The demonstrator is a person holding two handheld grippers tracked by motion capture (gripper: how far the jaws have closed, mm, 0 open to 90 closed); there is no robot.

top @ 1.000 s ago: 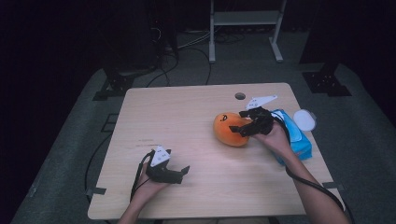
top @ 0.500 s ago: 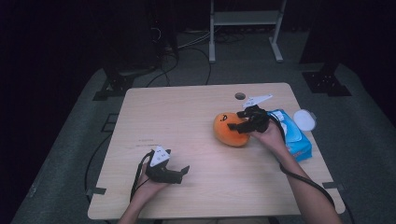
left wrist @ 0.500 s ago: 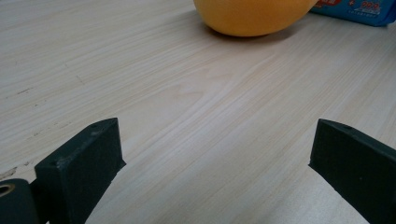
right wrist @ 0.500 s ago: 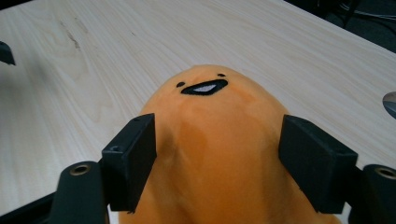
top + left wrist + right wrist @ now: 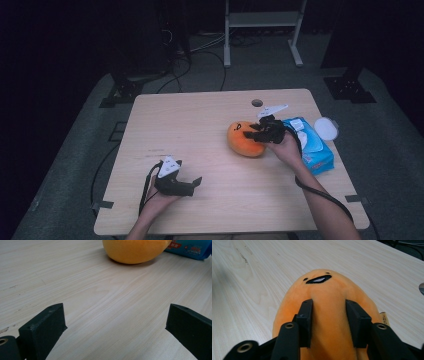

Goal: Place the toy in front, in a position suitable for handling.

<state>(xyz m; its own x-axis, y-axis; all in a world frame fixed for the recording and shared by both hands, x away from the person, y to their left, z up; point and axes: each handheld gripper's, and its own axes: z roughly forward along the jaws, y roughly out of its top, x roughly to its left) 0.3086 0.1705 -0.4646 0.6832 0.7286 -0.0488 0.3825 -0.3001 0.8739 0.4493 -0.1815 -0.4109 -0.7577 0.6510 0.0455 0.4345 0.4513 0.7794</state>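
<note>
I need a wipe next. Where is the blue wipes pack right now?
In the high view the wipes pack lies near the table's right edge, just right of the orange plush, with a white lid beside it.

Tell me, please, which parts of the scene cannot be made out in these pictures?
- Orange plush toy: its lower body is hidden by the right gripper in the right gripper view; its top is cut off in the left gripper view.
- Blue wipes pack: print too small in the high view.
- Left gripper: body cut off in its own view.
</note>
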